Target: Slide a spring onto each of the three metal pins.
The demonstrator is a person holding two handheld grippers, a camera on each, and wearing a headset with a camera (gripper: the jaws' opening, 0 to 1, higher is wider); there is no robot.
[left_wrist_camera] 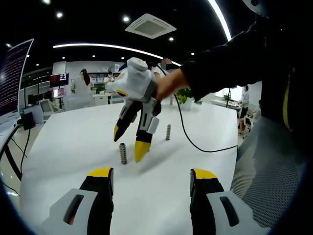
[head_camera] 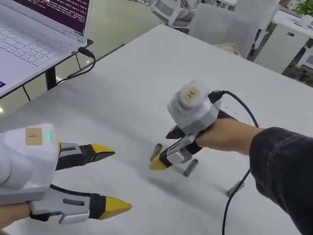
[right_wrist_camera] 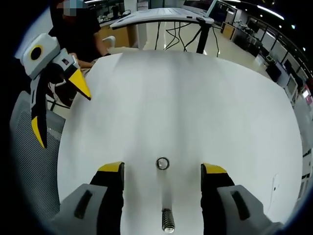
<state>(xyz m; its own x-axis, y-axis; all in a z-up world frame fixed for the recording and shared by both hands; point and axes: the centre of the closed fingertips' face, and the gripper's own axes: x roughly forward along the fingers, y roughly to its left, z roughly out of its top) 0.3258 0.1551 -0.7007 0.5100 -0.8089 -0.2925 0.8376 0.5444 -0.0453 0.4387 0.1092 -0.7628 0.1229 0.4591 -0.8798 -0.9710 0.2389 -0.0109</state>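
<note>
The white table [head_camera: 146, 73] is my working surface. I hold the left gripper [head_camera: 119, 179] low at its near edge, released, with nothing between its yellow-tipped jaws. The right gripper [head_camera: 165, 149] points steeply down at mid-table. Its jaws are spread and grasp nothing. In the right gripper view they straddle a small upright steel coil spring [right_wrist_camera: 162, 163], seen end-on as a ring.

I take this as the seating step. To do it well I would keep the jaws centred on that ring and come straight down the spring's axis. I would close lightly, so the coil is not squashed or tipped, and avoid dragging sideways into the second upright spring [right_wrist_camera: 167, 220] just beside it, nearer the hand.

The third spring [head_camera: 235, 188] lies well apart to the right, beside the black cable [head_camera: 230, 205]. It looks slanted rather than upright, so I judge it is not yet mounted.

- **Silver laptop [head_camera: 29, 34]:** it is cut off at the upper-left corner.
- **Metal pins:** I cannot make one out, because the coils would hide them. I cannot tell whether either standing spring sits fully down.
</note>
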